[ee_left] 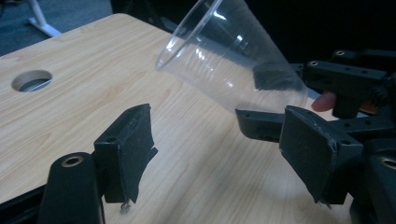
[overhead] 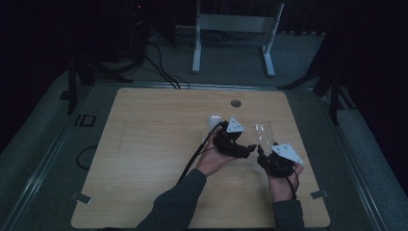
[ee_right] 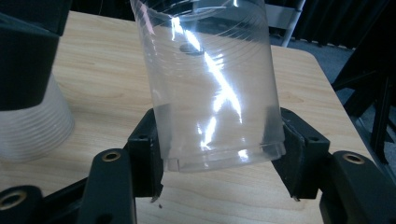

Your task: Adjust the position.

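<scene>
Clamping ribbed clear plastic cup (ee_right: 212, 88): right gripper (ee_right: 219, 158) jaws | left gripper (ee_left: 219, 149) jaws apart, empty

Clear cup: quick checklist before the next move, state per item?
1. Right gripper clamped on the clear cup near its base: ok.
2. Left gripper free of that cup, jaws open with nothing between them: ok.
3. Cup held off the table, tilted, mouth away from the right hand: ok.
4. Cup wall undamaged under the pads: cannot tell.
5. Stack of cups standing beside the left gripper, apart from the held cup: ok.
6. Held cup is a single one, not two nested: cannot tell.
</scene>
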Demonstrator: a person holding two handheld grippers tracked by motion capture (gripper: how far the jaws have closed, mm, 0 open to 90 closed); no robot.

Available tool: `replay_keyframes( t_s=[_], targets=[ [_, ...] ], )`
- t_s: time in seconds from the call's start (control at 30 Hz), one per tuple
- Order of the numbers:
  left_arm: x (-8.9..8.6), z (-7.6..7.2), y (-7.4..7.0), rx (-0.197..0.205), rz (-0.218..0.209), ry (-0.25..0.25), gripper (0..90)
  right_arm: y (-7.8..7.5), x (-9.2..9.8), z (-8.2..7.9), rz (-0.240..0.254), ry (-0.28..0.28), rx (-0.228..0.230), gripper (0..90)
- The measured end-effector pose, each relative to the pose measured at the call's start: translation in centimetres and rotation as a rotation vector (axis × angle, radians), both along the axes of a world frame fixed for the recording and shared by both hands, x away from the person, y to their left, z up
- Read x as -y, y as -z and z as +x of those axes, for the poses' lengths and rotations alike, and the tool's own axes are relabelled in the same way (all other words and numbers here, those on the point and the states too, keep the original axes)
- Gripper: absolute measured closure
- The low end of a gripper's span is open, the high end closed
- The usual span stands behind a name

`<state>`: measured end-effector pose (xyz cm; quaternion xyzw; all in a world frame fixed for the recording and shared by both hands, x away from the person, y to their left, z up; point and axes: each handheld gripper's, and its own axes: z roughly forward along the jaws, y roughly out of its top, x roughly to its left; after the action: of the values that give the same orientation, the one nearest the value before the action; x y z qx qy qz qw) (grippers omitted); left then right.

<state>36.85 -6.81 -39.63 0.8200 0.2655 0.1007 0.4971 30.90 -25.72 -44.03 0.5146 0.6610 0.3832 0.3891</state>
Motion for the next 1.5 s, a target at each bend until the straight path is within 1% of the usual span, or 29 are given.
replay_keyframes(
  t_s=[0.1, 0.3, 0.37, 0.47, 0.57, 0.7, 0.77, 0.87, 0.93, 1.0, 1.1, 1.2, 1.27, 1.47, 1.5],
  targets=[
    [0.1, -0.1, 0.0, 0.001, 0.003, 0.008, 25.6, -0.1, 0.0, -0.1, 0.004, 0.002, 0.012, 41.7],
    [0.4, -0.1, 0.1, -0.007, -0.006, 0.018, 25.6, -0.3, 0.1, -0.4, 0.007, 0.006, 0.03, 41.7],
    [0.5, -0.2, 0.0, -0.01, -0.031, 0.038, 25.1, -0.3, 0.2, -0.6, 0.006, 0.007, 0.041, 41.7],
    [0.6, -0.3, -0.1, -0.019, -0.054, 0.042, 24.8, -0.3, 0.2, -0.8, 0.003, 0.007, 0.049, 41.7],
    [0.9, -0.3, -0.1, -0.022, -0.045, 0.049, 23.0, -0.3, 0.4, -1.1, 0.006, 0.006, 0.05, 41.7],
    [1.2, -0.3, 0.0, -0.044, -0.068, 0.051, 20.9, -0.2, 0.5, -1.4, 0.006, 0.001, 0.055, 41.7],
    [1.3, -0.2, 0.0, -0.065, -0.091, 0.058, 18.9, -0.2, 0.4, -1.6, 0.01, -0.004, 0.062, 41.7],
    [1.4, 0.0, 0.1, -0.087, -0.111, 0.065, 18.0, -0.1, 0.2, -2.0, 0.001, -0.014, 0.076, 41.7],
    [1.5, 0.1, 0.1, -0.091, -0.106, 0.065, 17.8, 0.0, 0.2, -2.0, 0.001, -0.015, 0.079, 41.7],
    [1.5, 0.1, 0.2, -0.098, -0.109, 0.063, 17.0, 0.1, 0.1, -2.0, 0.012, -0.02, 0.076, 41.7],
    [1.7, 0.2, 0.3, -0.108, -0.107, 0.052, 16.5, 0.0, 0.1, -2.1, 0.011, -0.027, 0.083, 41.7],
    [1.8, 0.4, 0.4, -0.123, -0.129, 0.047, 16.0, -0.2, 0.0, -2.2, 0.017, -0.03, 0.095, 41.7],
    [1.8, 0.4, 0.4, -0.128, -0.14, 0.047, 16.0, -0.2, 0.0, -2.3, 0.02, -0.037, 0.102, 41.7],
    [2.1, 0.3, 0.2, -0.139, -0.194, 0.052, 15.9, -0.3, -0.2, -2.7, 0.031, -0.056, 0.145, 41.7],
    [2.1, 0.3, 0.2, -0.139, -0.194, 0.052, 15.7, -0.3, -0.2, -2.7, 0.031, -0.056, 0.145, 41.7]
  ],
)
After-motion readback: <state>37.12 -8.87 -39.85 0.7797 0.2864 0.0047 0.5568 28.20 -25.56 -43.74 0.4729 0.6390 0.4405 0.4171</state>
